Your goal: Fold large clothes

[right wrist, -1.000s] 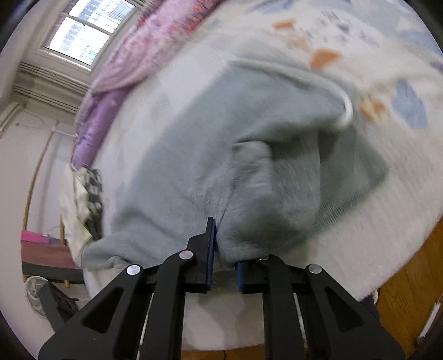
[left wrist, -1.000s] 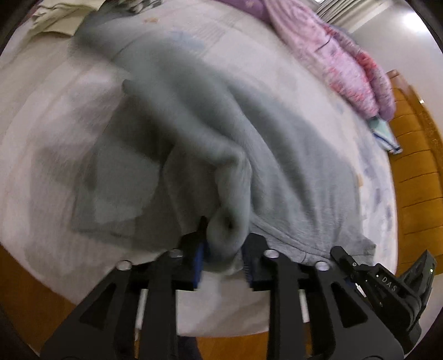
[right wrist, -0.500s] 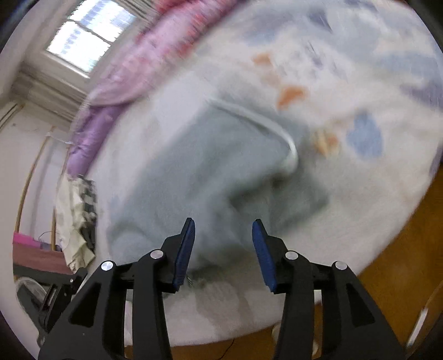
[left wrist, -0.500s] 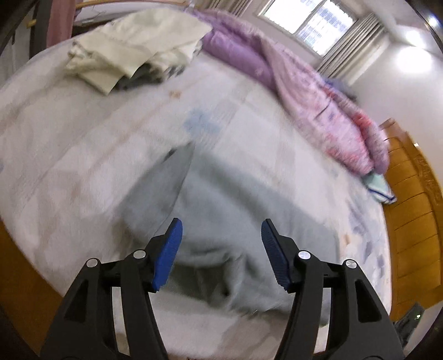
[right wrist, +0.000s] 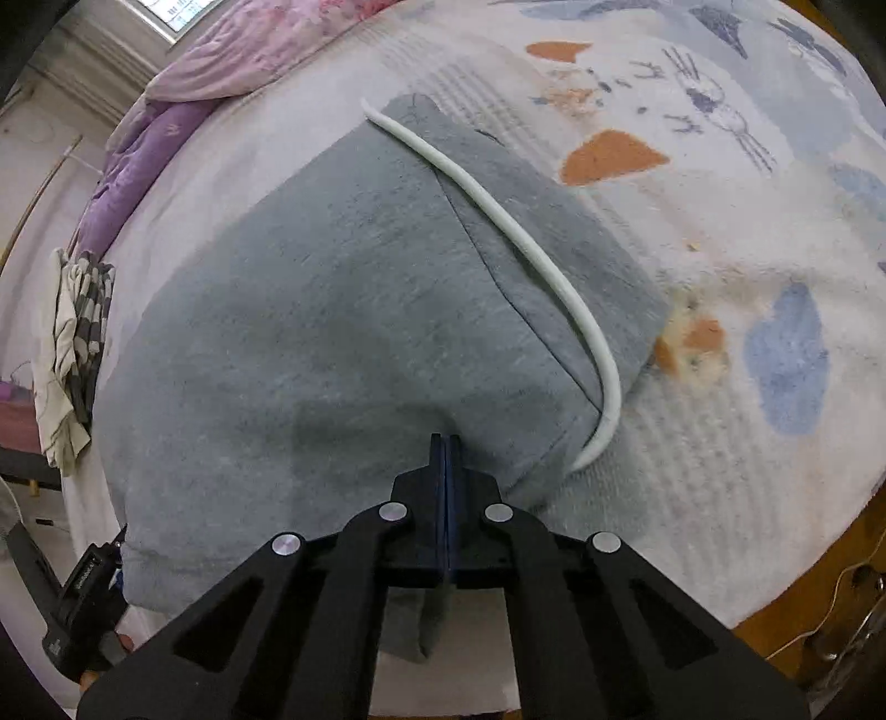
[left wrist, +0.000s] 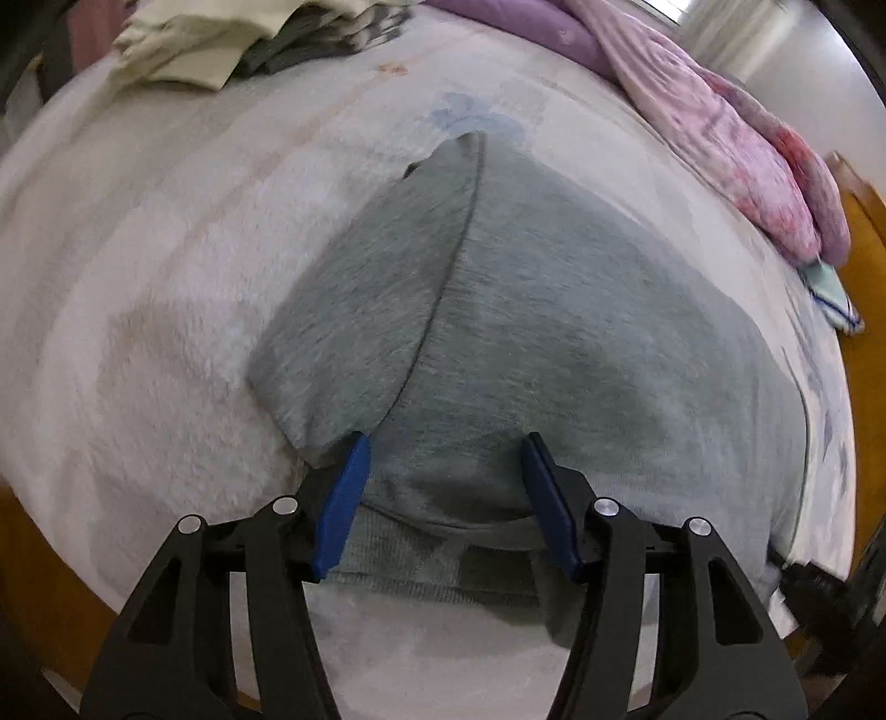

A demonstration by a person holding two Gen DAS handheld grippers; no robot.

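A grey fleece sweatshirt (left wrist: 554, 332) lies folded on the bed, its hood flap (left wrist: 382, 293) turned over on the left. In the right wrist view the sweatshirt (right wrist: 332, 310) carries a white drawstring (right wrist: 531, 249) curving across its right part. My left gripper (left wrist: 443, 482) is open, its blue pads on either side of the garment's near edge, nothing clamped. My right gripper (right wrist: 446, 448) is shut, its tips at the near edge of the sweatshirt; I cannot tell whether cloth is pinched between them.
The bed has a pale patterned blanket (right wrist: 747, 166). A purple and pink quilt (left wrist: 720, 111) lies along the far side. A pile of cream and striped clothes (left wrist: 232, 44) sits at the far left. Wooden floor (right wrist: 819, 587) shows past the bed edge.
A second ago both grippers held the sweatshirt up; then both opened and let it drop. Now the garment lies flat, the left gripper stays open low at its edge, the right one has shut.
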